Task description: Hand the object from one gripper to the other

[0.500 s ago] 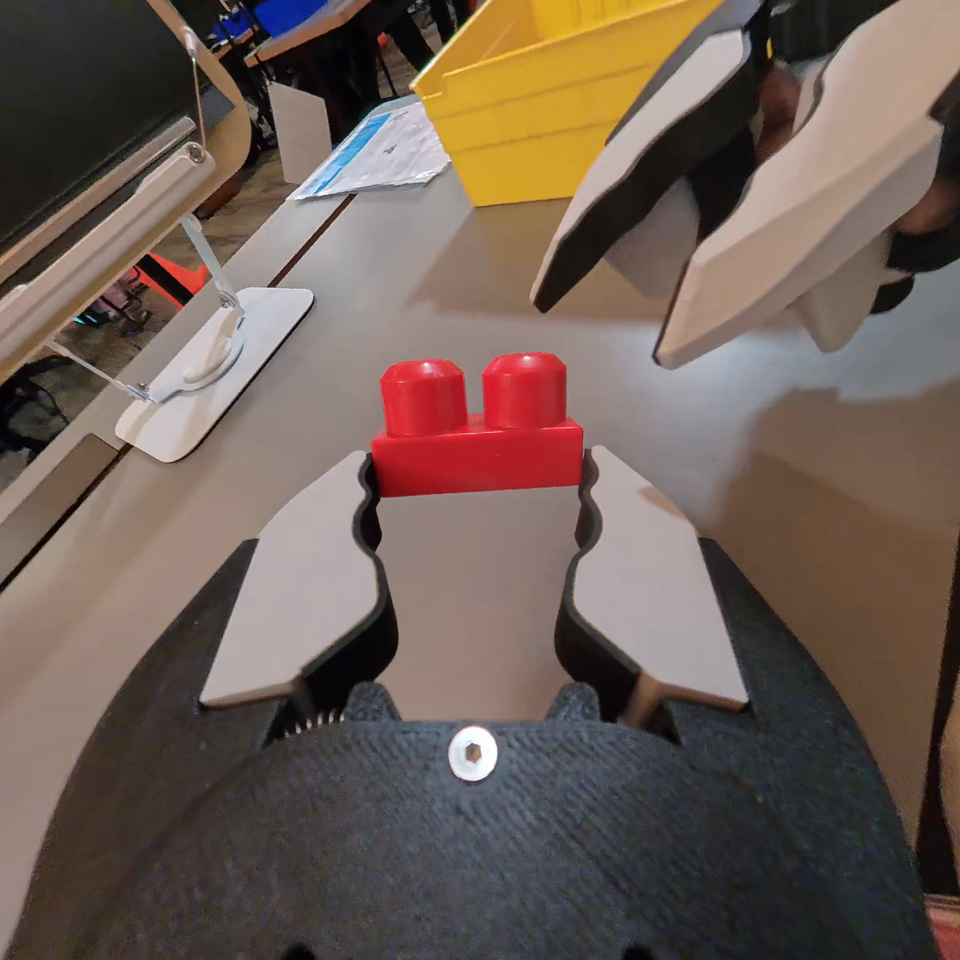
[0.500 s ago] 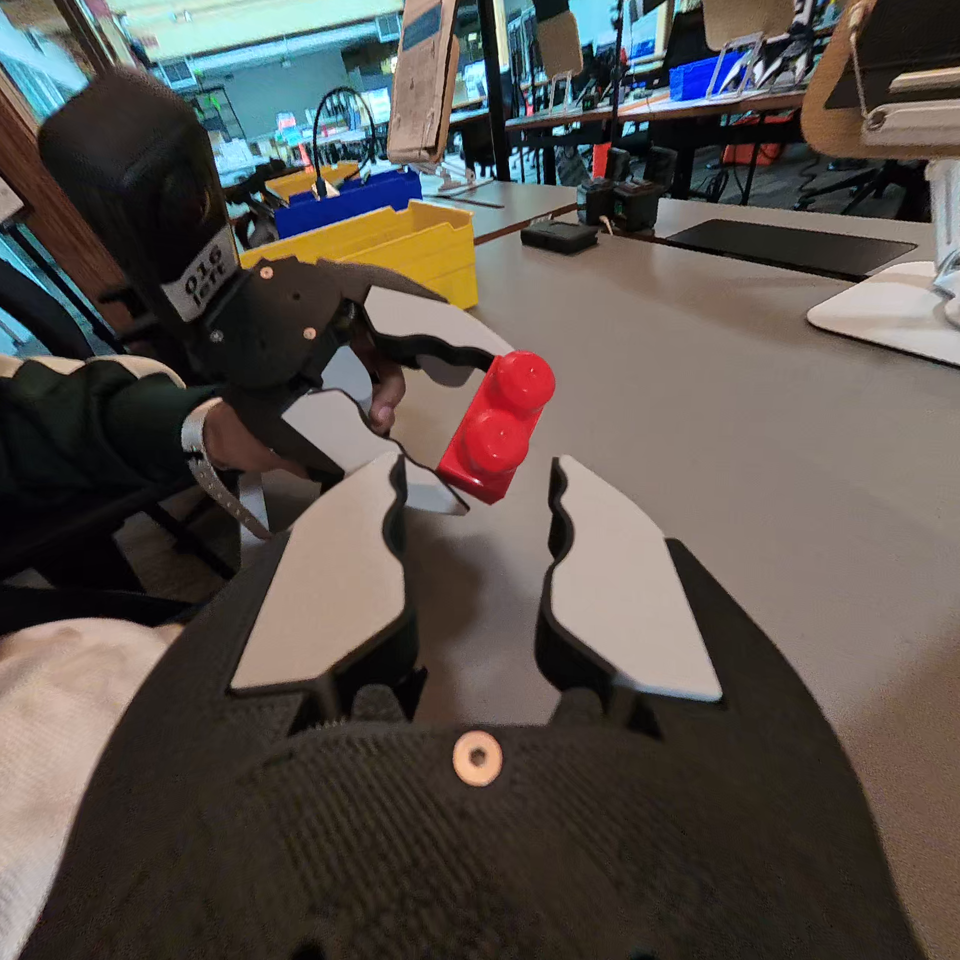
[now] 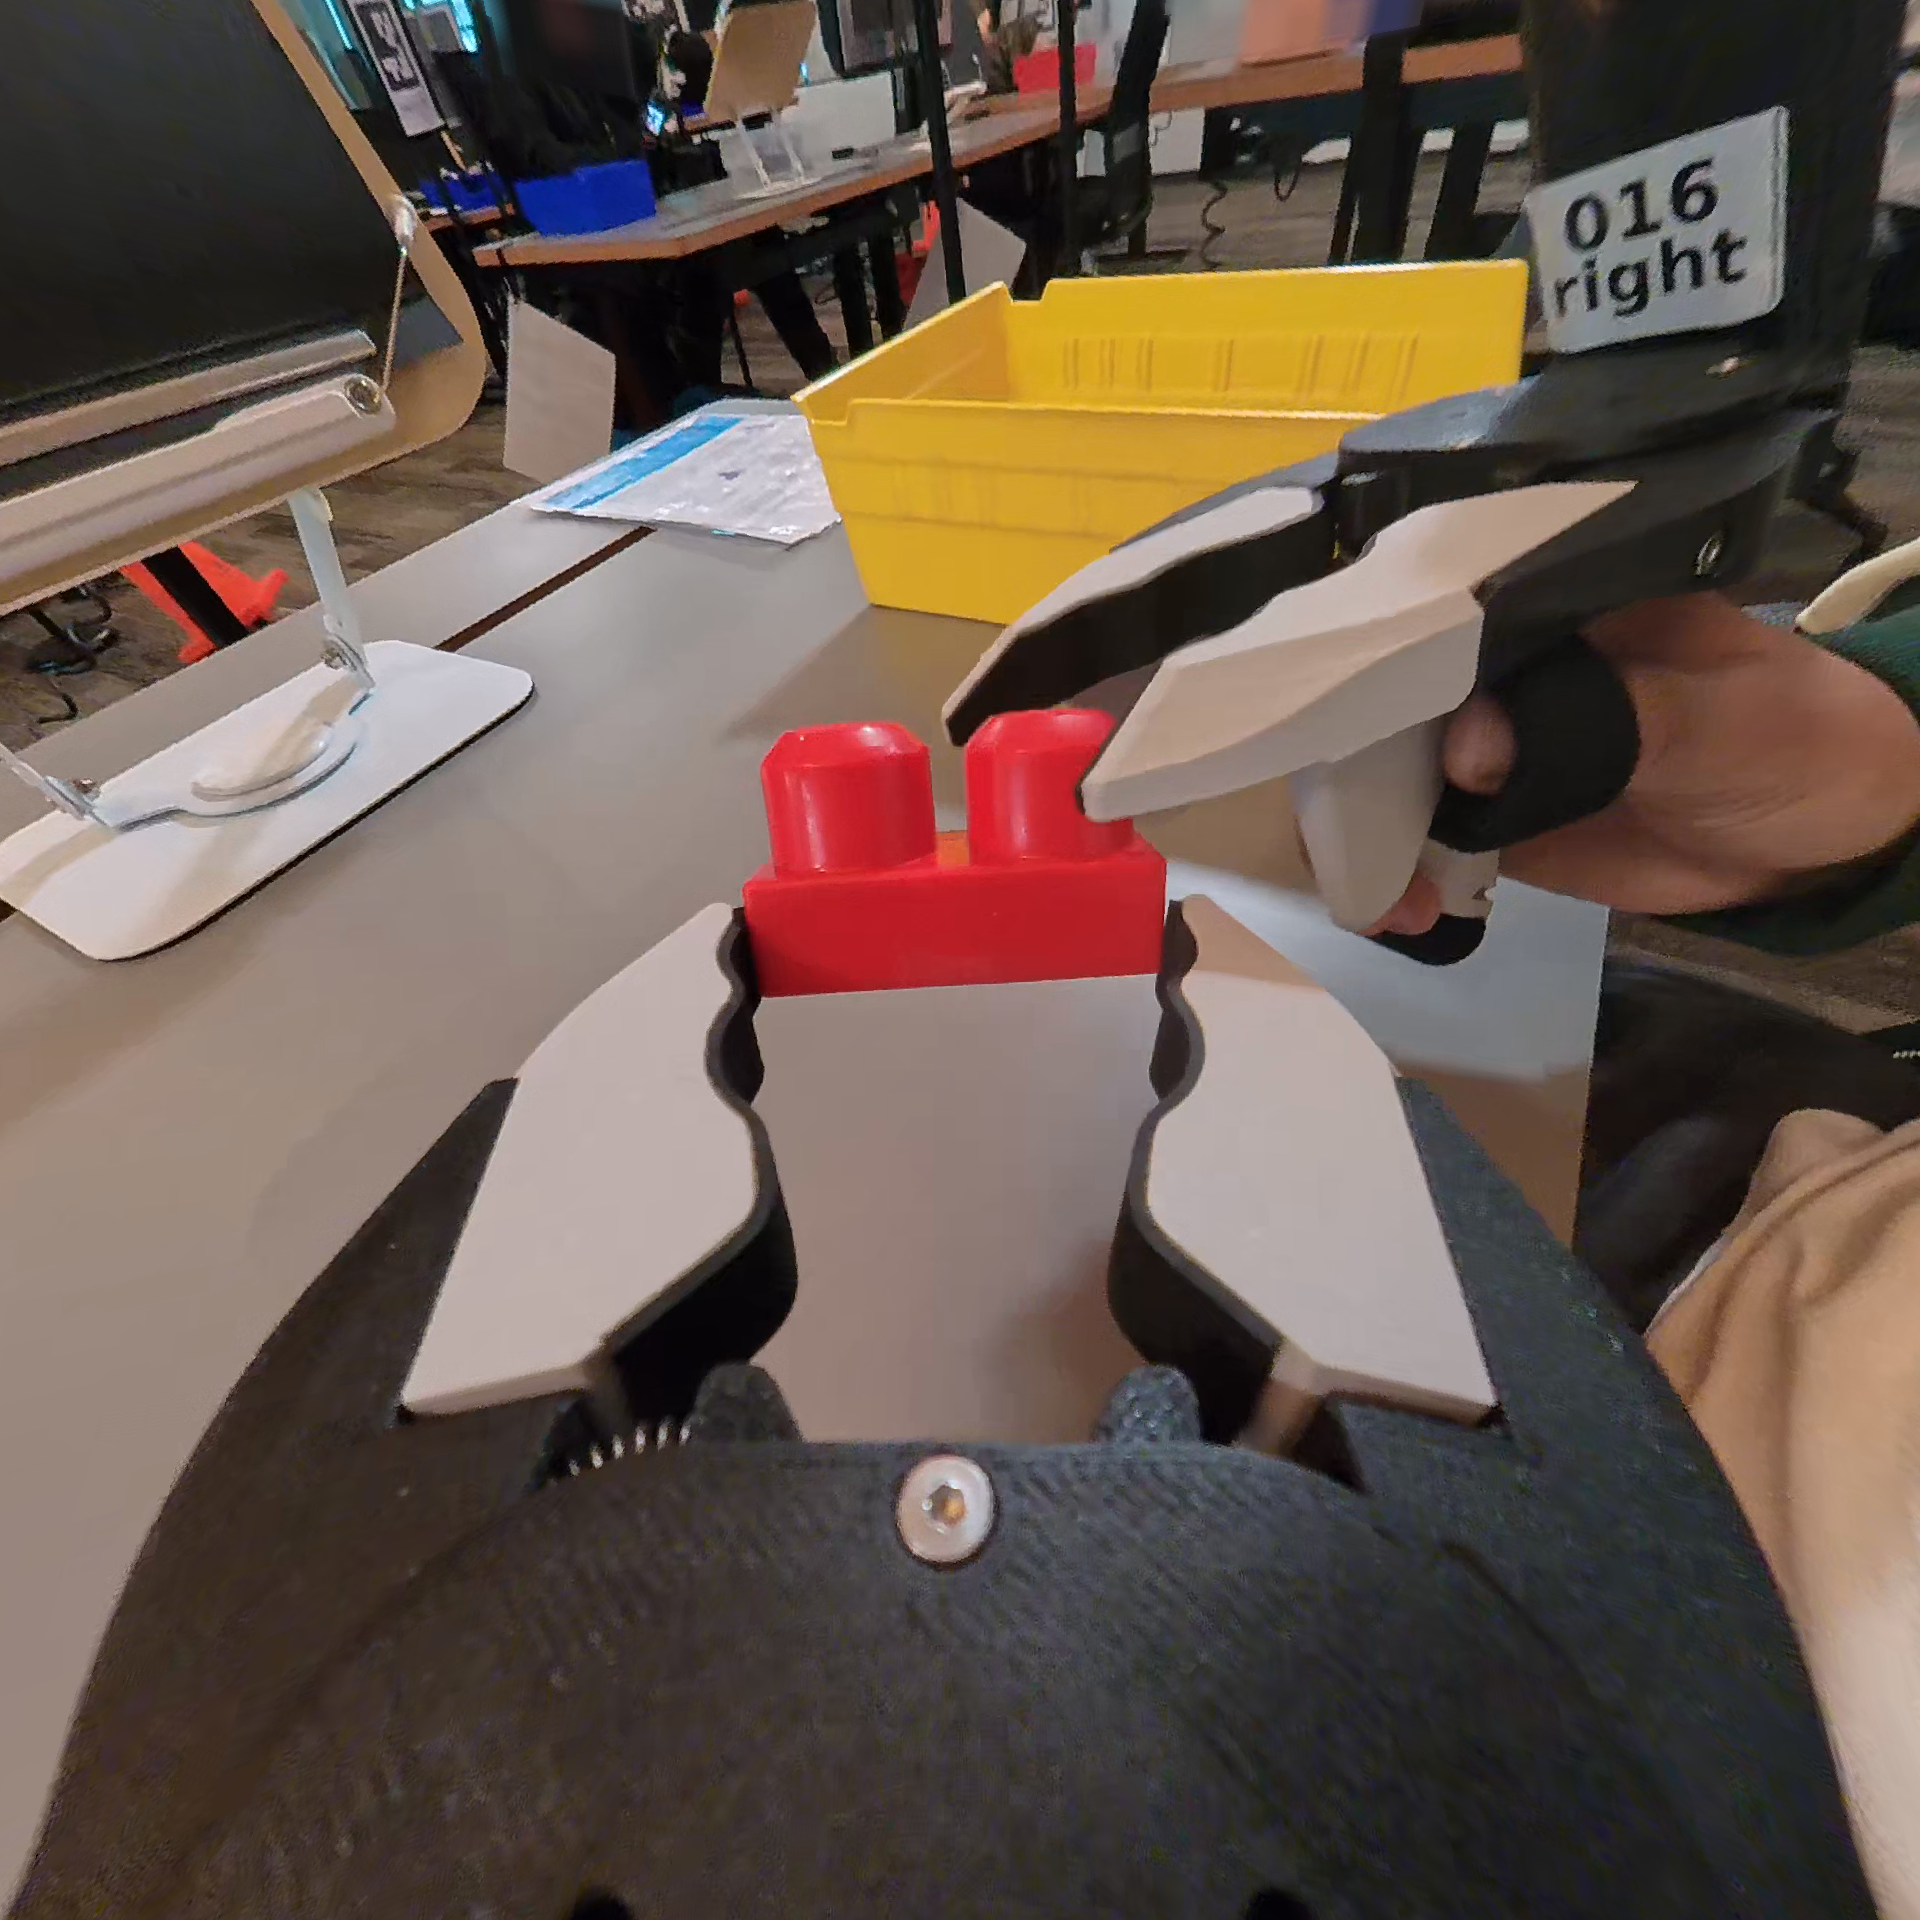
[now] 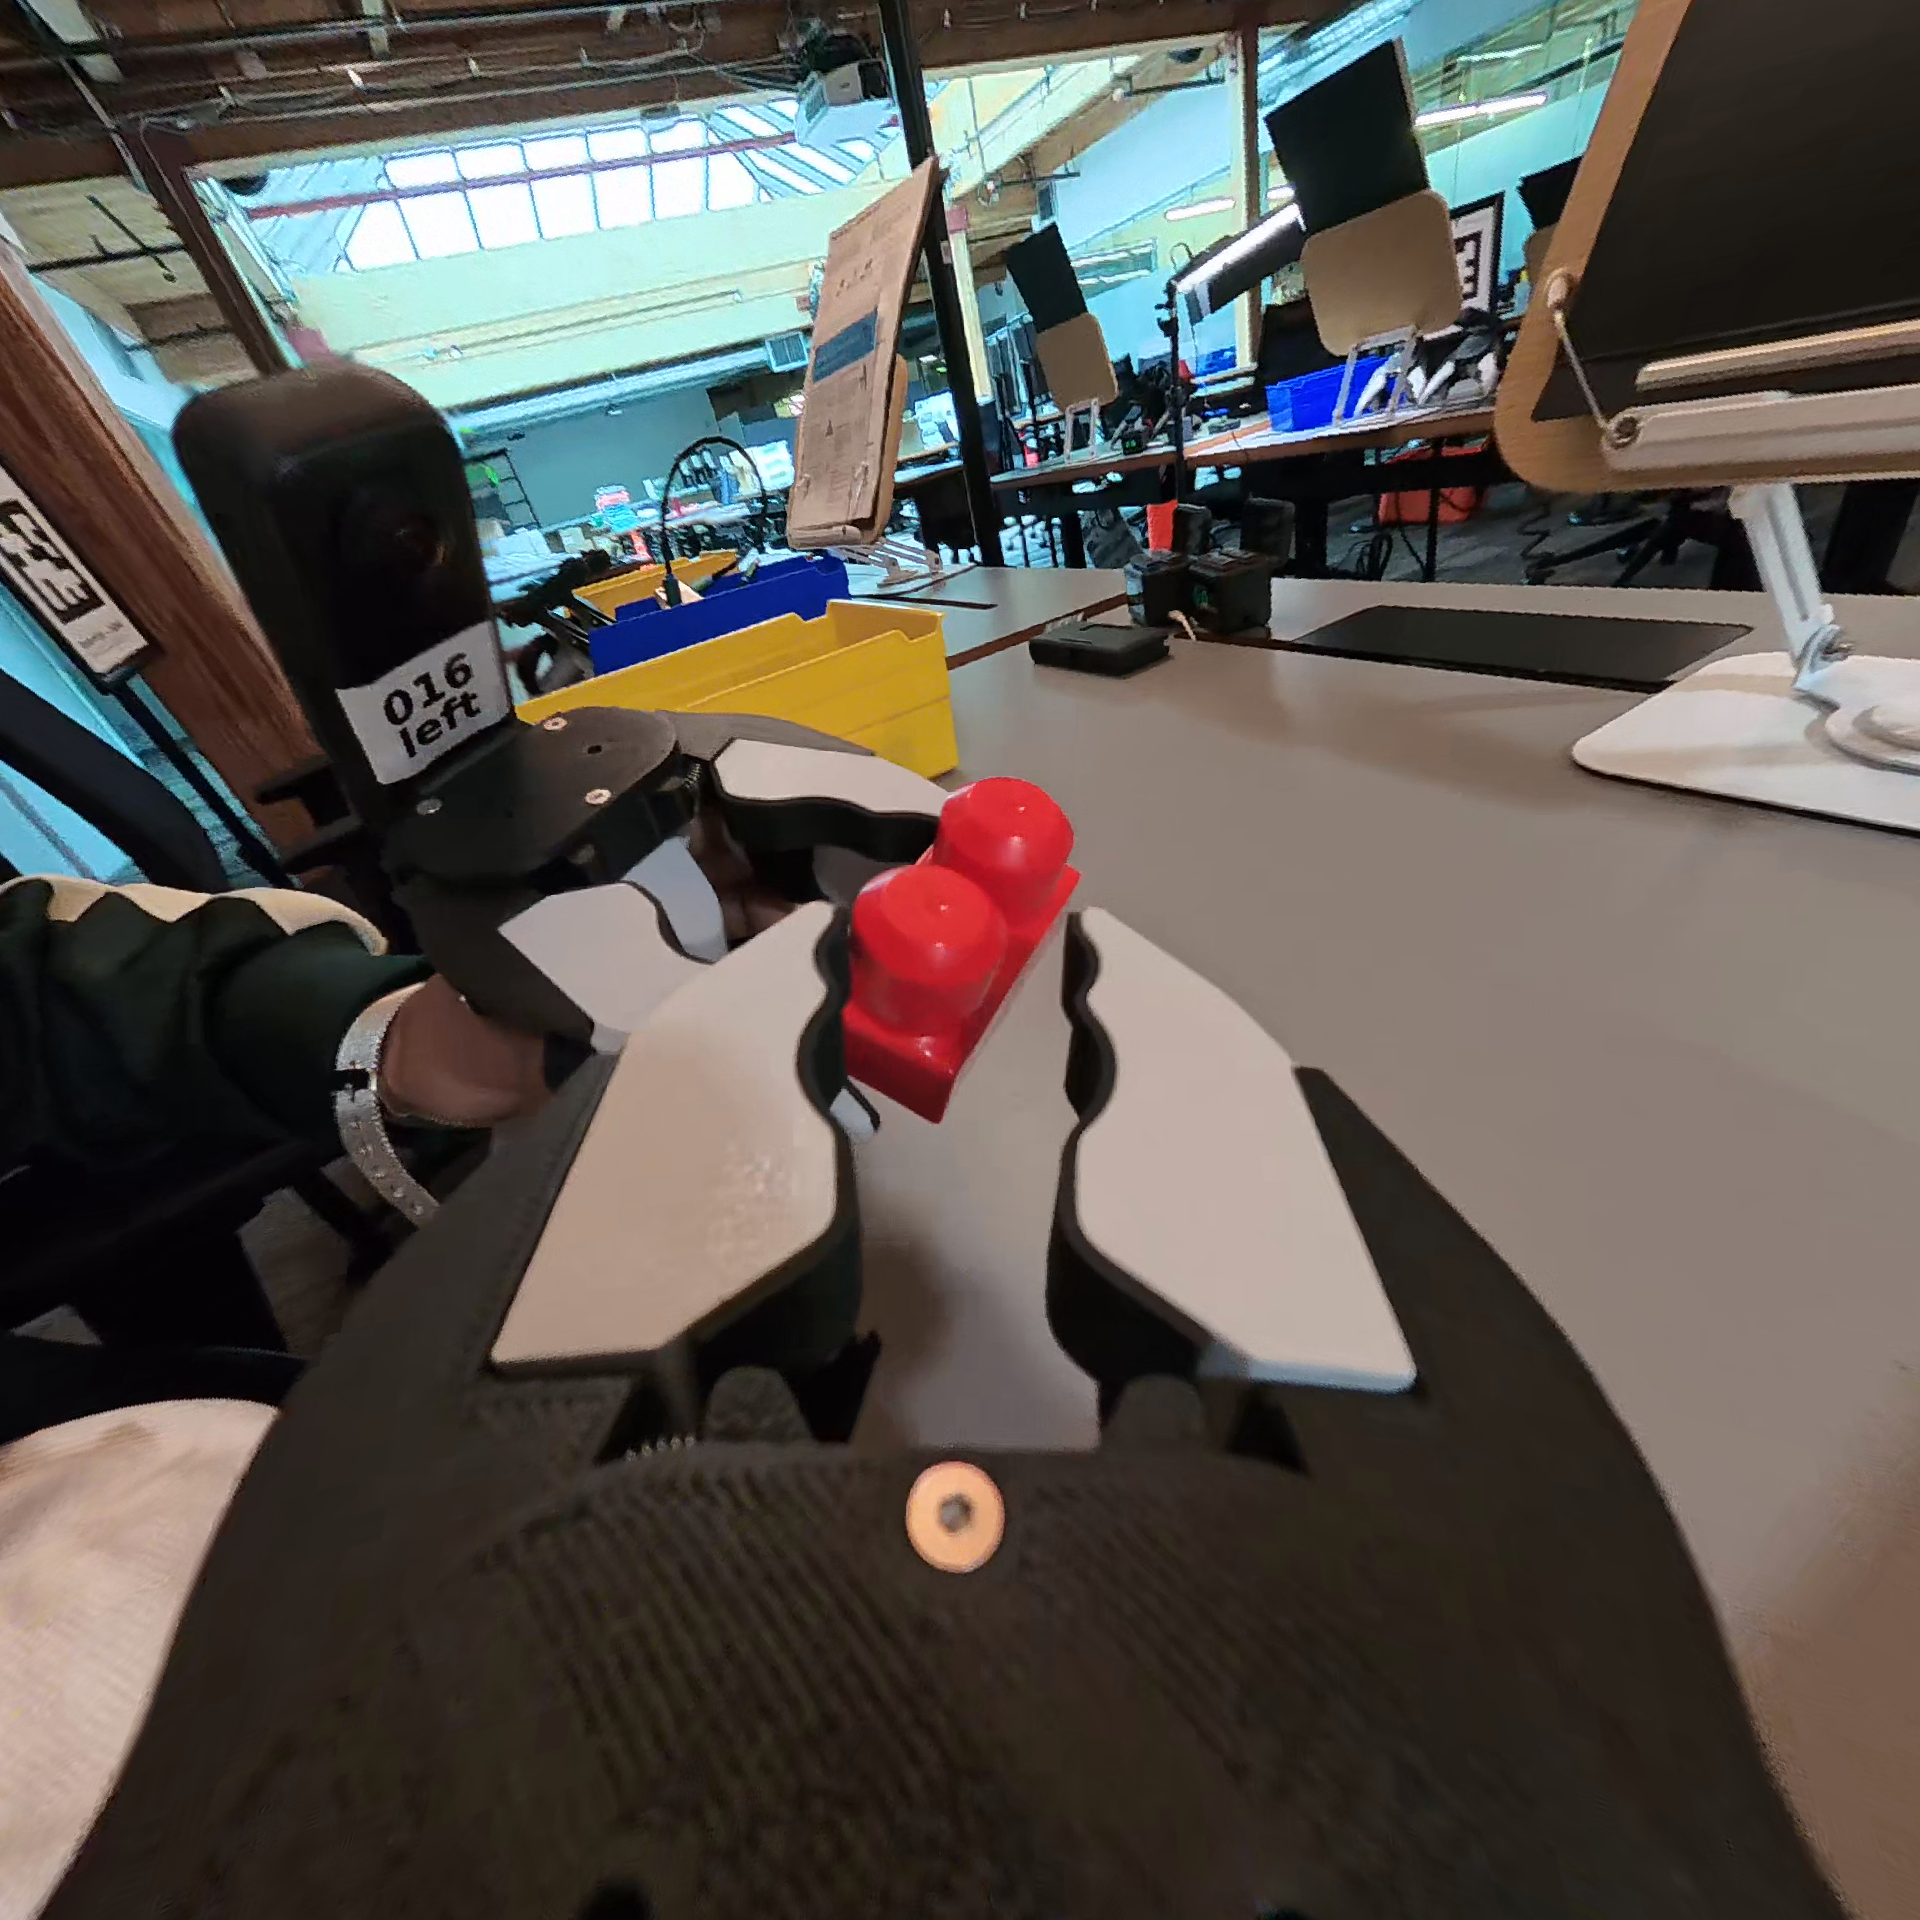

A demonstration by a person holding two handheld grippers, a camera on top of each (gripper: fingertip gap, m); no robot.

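Observation:
A red two-stud brick (image 3: 852, 800) is clamped by its base between the tips of my left gripper (image 3: 954, 940), which holds it above the grey table (image 3: 312, 1039). My right gripper (image 3: 1023, 764) comes in from the right, open, with its two fingertips on either side of the brick's right stud. In the right wrist view the brick (image 4: 935, 966) sits between the tips of my right gripper (image 4: 951, 935). The left pad is at the near stud and the right pad stands apart from it. The left gripper's fingers (image 4: 821, 779) hold the brick from behind.
A yellow bin (image 3: 1143, 468) stands on the table beyond the brick, with papers (image 3: 696, 468) beside it. A tablet stand's white base (image 3: 260, 769) is at the left. In the right wrist view a black mat (image 4: 1507, 639) and small black devices (image 4: 1195, 592) lie farther back. Only a small space, under 4 cm, lies between the two pairs of fingers.
My right gripper has come down and in from above the brick, so its open fingers now straddle a stud. My left gripper still holds the brick.

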